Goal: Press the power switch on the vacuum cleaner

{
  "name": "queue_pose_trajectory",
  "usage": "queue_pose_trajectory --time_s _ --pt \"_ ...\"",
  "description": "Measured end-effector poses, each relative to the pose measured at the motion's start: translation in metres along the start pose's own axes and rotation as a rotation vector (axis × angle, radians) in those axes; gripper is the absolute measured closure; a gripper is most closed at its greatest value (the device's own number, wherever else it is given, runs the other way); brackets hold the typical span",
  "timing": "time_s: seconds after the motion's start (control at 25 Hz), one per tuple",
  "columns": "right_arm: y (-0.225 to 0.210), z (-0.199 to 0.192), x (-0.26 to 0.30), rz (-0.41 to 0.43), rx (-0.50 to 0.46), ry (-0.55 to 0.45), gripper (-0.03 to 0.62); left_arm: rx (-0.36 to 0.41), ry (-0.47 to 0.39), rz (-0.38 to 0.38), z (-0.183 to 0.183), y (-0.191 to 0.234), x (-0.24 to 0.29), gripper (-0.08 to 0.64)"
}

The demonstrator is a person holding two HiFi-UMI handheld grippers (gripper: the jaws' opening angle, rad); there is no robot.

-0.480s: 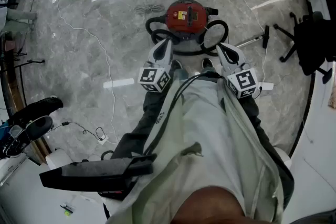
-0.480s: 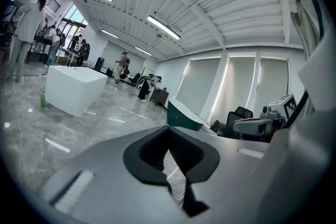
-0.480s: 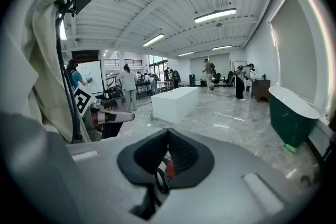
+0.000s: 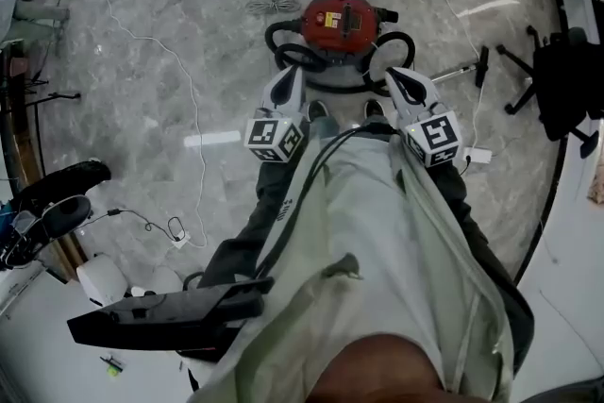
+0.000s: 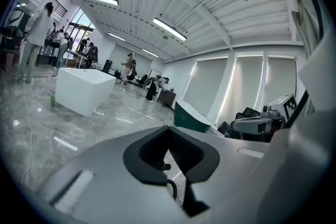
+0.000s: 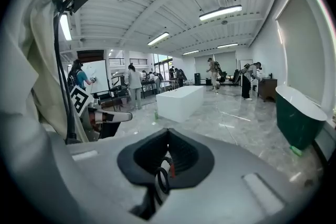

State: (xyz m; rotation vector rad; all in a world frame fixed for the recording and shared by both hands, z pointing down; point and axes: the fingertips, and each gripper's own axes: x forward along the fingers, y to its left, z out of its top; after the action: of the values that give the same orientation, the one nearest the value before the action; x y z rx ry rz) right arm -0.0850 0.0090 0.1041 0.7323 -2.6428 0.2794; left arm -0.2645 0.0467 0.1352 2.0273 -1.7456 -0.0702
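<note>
A red canister vacuum cleaner (image 4: 338, 21) stands on the grey marble floor straight ahead in the head view, with its black hose (image 4: 389, 52) coiled around it. My left gripper (image 4: 292, 74) and right gripper (image 4: 394, 75) are held side by side at waist height. Both point toward the vacuum and hover short of it, touching nothing. Each pair of jaws is closed to a point and holds nothing. Both gripper views look out level across the hall, so the vacuum's top and its switch do not show there.
A metal wand (image 4: 451, 70) lies right of the vacuum, beside a black office chair (image 4: 559, 75). A white cable (image 4: 189, 99) snakes over the floor at left. Black equipment (image 4: 57, 203) sits at the lower left. A white block (image 6: 179, 100) and distant people fill the hall.
The head view has shifted slightly, so the vacuum sits a little higher in the frame. Both grippers keep the same pose in front of me.
</note>
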Motion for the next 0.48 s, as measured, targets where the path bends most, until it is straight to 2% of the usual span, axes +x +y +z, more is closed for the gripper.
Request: queue_pose_trajectory --time_s 0.28,0.48 --pt "-0.014 -0.015 -0.003 -0.039 0.071 0.026 0.591 -0.007 0.035 0.019 -0.013 0.004 0.004 0.558" --pt "-0.019 -0.047 -0.003 -0.053 0.140 0.105 0.591 -0.004 0.085 0.015 -0.030 0.007 0.023 0.558"
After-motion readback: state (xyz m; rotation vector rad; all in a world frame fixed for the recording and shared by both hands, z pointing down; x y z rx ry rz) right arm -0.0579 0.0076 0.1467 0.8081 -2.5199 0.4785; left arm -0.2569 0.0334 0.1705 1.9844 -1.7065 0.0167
